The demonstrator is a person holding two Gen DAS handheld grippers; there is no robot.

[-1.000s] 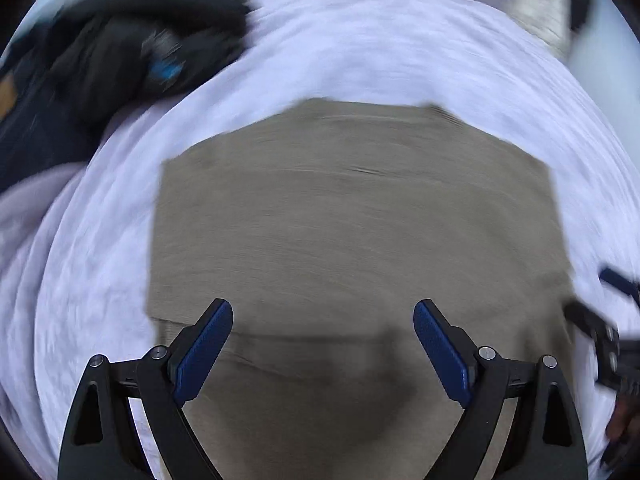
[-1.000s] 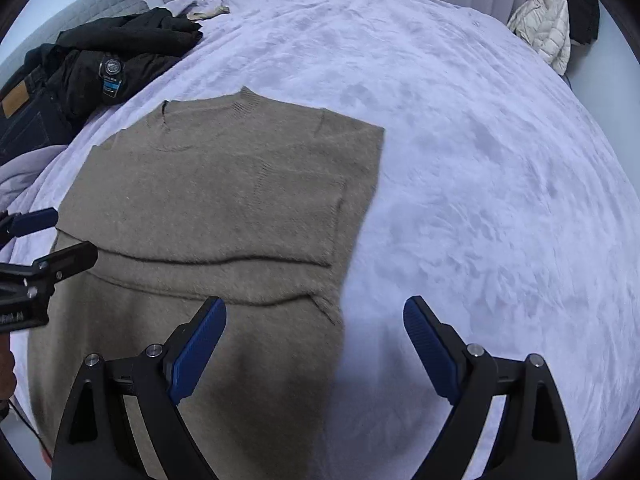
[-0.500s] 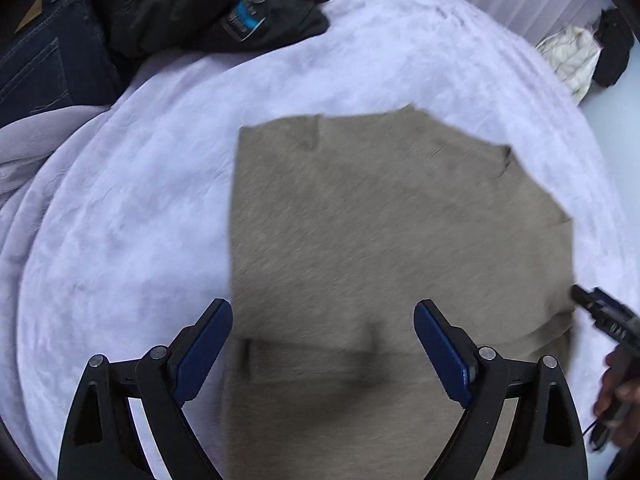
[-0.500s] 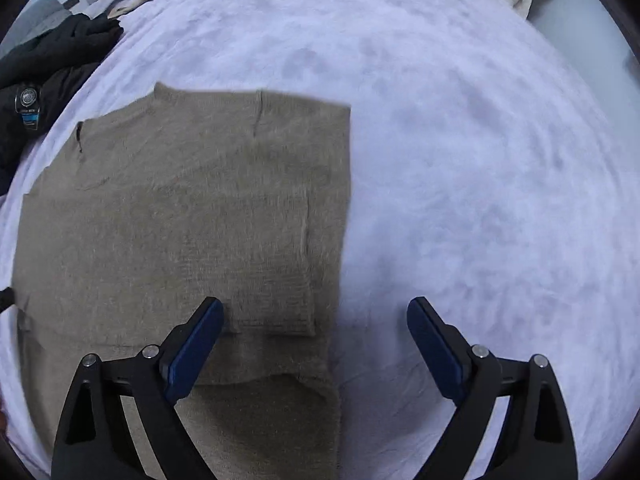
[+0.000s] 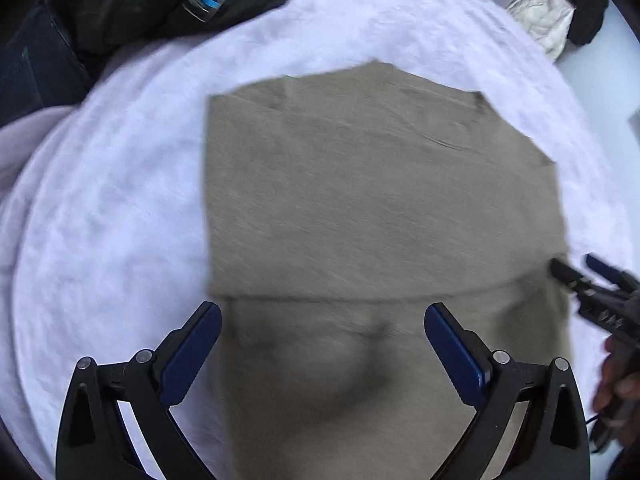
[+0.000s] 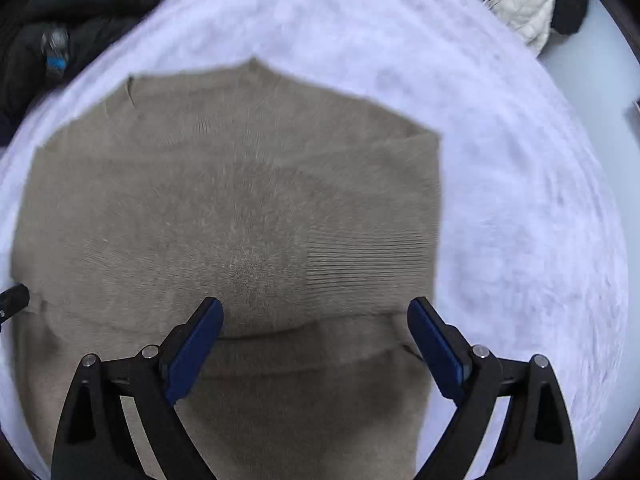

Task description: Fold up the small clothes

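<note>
A tan knit sweater [image 5: 380, 208] lies flat on the white bedspread [image 5: 112, 216], with both sleeves folded in across its body; it also shows in the right wrist view [image 6: 240, 200]. My left gripper [image 5: 322, 330] is open and empty, hovering low over the sweater's lower left part. My right gripper [image 6: 316, 326] is open and empty over the sweater's lower right part, by the ribbed sleeve cuff [image 6: 360, 280]. The right gripper also shows at the right edge of the left wrist view [image 5: 592, 284].
A pile of dark clothes [image 5: 160, 4] with jeans lies at the far left of the bed, also in the right wrist view [image 6: 68, 28]. A cream jacket [image 5: 544, 24] and a black item sit at the far right. The bedspread [image 6: 520, 200] stretches right of the sweater.
Both grippers have dropped closer to the sweater and stay open. The right gripper has shifted left, from over the sweater's right edge to over its body.
</note>
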